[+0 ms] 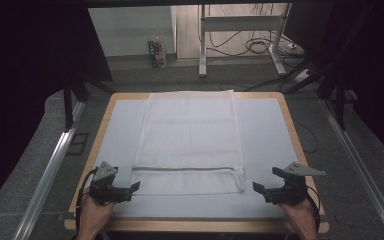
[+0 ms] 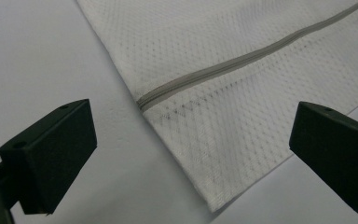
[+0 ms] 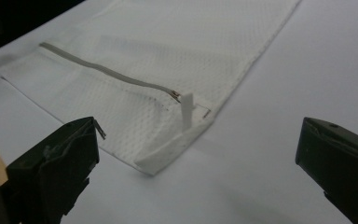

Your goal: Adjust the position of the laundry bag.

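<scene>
While both pairs of jaws stand wide apart with nothing between them, the left gripper (image 1: 135, 186) and the right gripper (image 1: 258, 187) sit low over the near end of the table, each aimed inward at a near corner of the white mesh laundry bag (image 1: 190, 142). In the left gripper view the bag's near left corner (image 2: 213, 201) lies flat just ahead of the black jaws, not touched. In the right gripper view the near right corner (image 3: 161, 158) is curled up a little, with the white zip pull (image 3: 187, 110) standing beside it at the end of the grey zipper (image 3: 107, 72); those jaws are also clear of the cloth.

Judging from this, the step in hand is the approach before a two-corner pickup, likely to fold or lift the bag. The next move calls for each gripper to slide in low so one jaw passes under the corner's edge and the other over it, then to close on the mesh; the flat left corner looks harder to get under than the raised right one.

Lying on the pale blue mat (image 1: 275, 135) that covers the wooden table (image 1: 290, 120), the bag sits in the middle, its long axis running from the person away toward the far edge, with the zipper crossing it near the person's end.
</scene>
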A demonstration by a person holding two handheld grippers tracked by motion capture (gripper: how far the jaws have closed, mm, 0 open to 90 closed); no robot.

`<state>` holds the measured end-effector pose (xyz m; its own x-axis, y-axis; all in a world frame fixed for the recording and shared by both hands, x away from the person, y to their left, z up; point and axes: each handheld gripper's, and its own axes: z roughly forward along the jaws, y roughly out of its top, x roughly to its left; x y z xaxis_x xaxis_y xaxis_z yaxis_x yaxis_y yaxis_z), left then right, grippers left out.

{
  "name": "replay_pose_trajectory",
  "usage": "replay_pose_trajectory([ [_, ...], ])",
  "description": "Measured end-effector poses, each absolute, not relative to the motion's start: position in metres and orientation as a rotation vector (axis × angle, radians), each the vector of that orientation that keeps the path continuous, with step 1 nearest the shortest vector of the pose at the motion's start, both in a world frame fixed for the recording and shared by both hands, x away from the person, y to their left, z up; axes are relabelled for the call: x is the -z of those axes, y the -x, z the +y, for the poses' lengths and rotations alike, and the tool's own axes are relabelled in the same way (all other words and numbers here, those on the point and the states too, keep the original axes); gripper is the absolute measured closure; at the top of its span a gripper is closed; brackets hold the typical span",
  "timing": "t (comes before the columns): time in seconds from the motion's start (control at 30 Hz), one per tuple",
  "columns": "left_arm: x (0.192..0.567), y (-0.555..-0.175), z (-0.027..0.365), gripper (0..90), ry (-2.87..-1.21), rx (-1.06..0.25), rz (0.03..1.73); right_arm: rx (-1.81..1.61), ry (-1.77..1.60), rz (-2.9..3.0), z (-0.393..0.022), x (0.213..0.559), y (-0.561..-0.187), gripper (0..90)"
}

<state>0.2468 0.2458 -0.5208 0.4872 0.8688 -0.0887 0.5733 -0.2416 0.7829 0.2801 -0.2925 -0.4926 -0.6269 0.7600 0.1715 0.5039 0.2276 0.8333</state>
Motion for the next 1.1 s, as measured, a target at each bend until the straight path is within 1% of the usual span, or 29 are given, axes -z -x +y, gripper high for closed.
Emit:
replay_pose_trajectory([
  [0.3,0.524,-0.248,0.244,2.4,-1.983,-0.476,1.194,-1.315,-1.163,2.236,-0.29,0.494,-0.28,0.0],
  [0.6,0.525,-0.249,0.244,2.4,-1.98,-0.454,1.201,-1.301,-1.147,2.233,-0.29,0.495,-0.28,0.0],
  [0.7,0.526,-0.25,0.243,1.7,-1.968,-0.421,1.2,-1.282,-1.14,2.249,-0.286,0.496,-0.281,0.0],
  [1.1,0.526,-0.249,0.243,3.0,-1.965,-0.431,1.217,-1.25,-1.138,2.267,-0.279,0.499,-0.284,0.3],
])
